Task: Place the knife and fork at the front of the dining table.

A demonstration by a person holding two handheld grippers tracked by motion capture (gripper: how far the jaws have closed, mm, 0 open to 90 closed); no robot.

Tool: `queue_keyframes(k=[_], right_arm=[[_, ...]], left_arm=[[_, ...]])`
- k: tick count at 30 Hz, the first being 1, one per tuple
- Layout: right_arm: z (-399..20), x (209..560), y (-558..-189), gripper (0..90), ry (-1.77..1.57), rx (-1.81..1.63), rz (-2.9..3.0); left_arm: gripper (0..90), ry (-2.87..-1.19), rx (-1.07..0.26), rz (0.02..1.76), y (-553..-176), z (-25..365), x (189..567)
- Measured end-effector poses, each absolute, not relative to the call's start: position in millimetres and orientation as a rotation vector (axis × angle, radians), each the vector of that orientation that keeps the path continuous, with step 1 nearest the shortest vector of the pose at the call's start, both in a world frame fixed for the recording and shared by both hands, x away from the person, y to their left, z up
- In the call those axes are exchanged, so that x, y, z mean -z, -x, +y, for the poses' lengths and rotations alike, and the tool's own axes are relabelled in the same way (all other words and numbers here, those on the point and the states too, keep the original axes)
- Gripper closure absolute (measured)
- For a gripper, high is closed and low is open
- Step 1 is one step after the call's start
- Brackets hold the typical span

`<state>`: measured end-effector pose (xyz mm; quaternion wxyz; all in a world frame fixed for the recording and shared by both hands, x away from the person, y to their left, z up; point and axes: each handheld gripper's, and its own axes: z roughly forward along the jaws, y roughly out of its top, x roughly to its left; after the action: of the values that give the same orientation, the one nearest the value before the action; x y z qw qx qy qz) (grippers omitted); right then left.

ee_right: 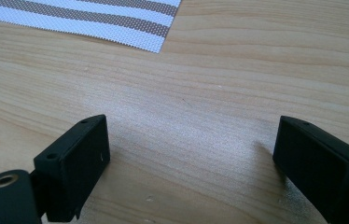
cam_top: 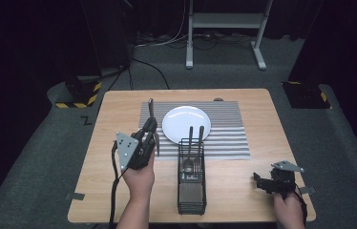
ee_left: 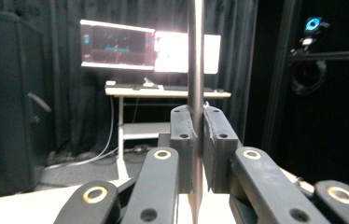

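The left tongs point(cam_top: 149, 130) are clamped on a piece of cutlery point(cam_top: 151, 109), held upright above the striped mat point(cam_top: 229, 129), just left of the white plate point(cam_top: 186, 123). The right tongs point(ee_right: 191, 163) rest wide apart on the bare desk point(cam_top: 243, 183), holding nothing.

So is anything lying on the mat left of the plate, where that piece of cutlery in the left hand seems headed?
Nothing visible: the left gripper holds the cutlery piece over bare striped mat beside the plate.
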<state>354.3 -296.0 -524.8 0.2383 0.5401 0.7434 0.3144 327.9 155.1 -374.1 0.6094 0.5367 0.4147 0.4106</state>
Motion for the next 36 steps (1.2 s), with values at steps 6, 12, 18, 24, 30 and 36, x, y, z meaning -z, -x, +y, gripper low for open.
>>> queue_keyframes(k=[6, 12, 18, 24, 30, 36], right_arm=[[-296, 525, -354, 10.4, -1.48, -0.861, 2.036], [-296, 525, -354, 10.4, -1.48, -0.861, 2.036], [-296, 525, -354, 10.4, -1.479, -0.862, 2.036], [-296, 525, -354, 10.4, -1.479, -0.861, 2.036], [-296, 525, -354, 10.4, -1.479, -0.861, 2.036], [-296, 525, -354, 10.4, -1.479, -0.861, 2.036]], left_arm=[[83.5, -1.273, -0.944, 1.032, -342, 169, 391], [83.4, -1.304, -0.946, 1.062, -356, 172, 402], [83.4, -1.332, -0.936, 1.082, -372, 172, 410], [83.4, -1.358, -0.915, 1.138, -394, 175, 424], [83.4, -1.381, -0.872, 1.193, -412, 179, 437], [83.4, -1.394, -0.833, 1.229, -425, 184, 446]])
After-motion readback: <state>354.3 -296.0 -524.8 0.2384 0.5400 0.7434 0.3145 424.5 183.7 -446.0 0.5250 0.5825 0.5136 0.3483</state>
